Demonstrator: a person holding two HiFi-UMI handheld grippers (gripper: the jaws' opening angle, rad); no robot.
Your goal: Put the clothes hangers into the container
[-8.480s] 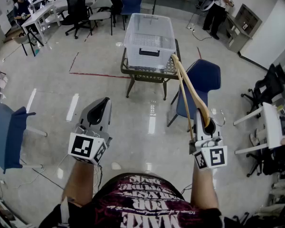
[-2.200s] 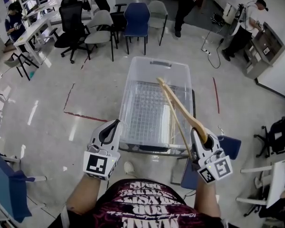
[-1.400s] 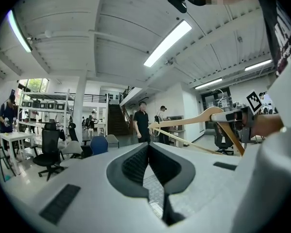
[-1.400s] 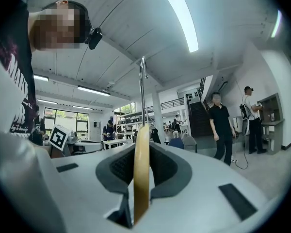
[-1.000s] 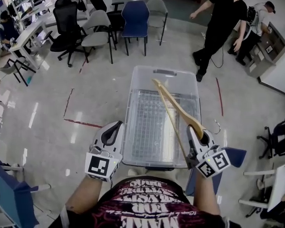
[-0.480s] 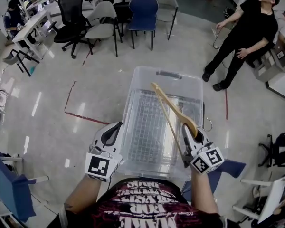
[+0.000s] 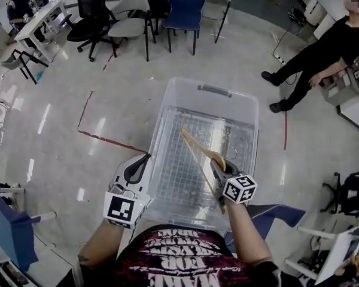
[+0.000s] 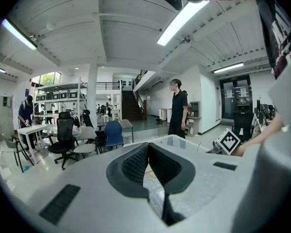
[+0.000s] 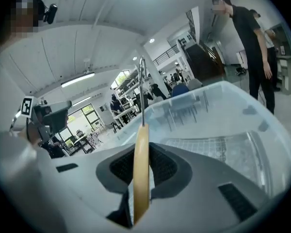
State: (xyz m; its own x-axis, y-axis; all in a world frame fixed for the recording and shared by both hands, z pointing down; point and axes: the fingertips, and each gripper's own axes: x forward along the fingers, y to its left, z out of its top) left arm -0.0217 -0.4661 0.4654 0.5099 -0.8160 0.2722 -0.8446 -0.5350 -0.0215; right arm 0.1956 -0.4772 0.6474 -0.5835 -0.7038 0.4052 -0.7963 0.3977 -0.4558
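Hanger pinched between right gripper fingers; left gripper fingers closed.

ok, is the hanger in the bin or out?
Partly in, not released. The wooden hanger hangs inside the clear bin, but the right gripper is shut on it; whether it touches the bottom, cannot tell.

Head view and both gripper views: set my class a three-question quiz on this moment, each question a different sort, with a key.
1. True or false: the right gripper has its jaws shut on the wooden hanger.
2. The hanger's far end is: A) over the clear container, B) over the blue chair, C) on the floor.
3. On the left gripper, what stands between the jaws?
Key: 1 true; 2 A; 3 nothing.
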